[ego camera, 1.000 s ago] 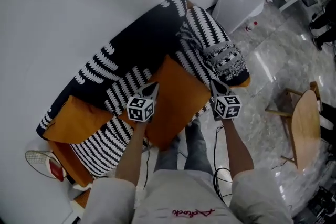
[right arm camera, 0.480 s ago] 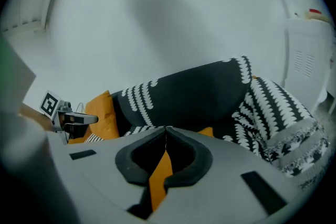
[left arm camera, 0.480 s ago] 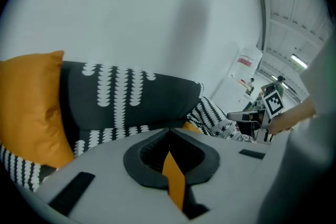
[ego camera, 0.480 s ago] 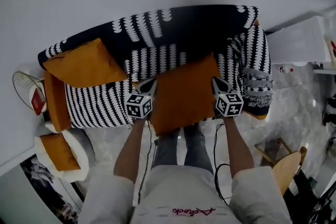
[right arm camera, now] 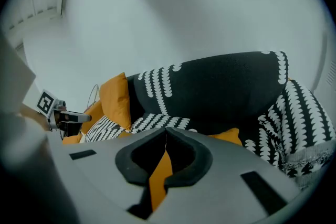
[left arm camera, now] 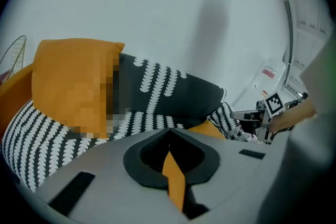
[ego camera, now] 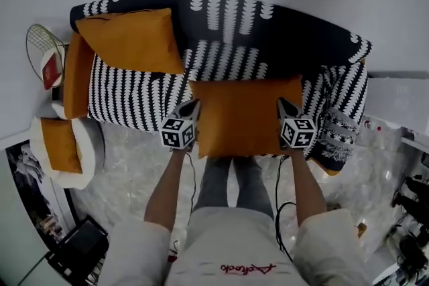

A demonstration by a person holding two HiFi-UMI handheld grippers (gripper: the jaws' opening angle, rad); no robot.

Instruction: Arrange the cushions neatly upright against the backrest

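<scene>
Orange cushion point(ego camera: 244, 116) is held over the front of the sofa point(ego camera: 134, 97) seat, short of the backrest point(ego camera: 268, 20). Both the left gripper point(ego camera: 193, 106) and right gripper point(ego camera: 283, 104) are pinched tight on fabric at its opposite side edges. Judged light, soft and floppy; edge holds suffice.

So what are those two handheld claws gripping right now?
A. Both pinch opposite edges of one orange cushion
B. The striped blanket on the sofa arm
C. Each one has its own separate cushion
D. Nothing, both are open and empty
A: the left gripper and right gripper sit at either side of the same orange cushion, and each gripper view shows orange fabric pinched between shut jaws.
</scene>
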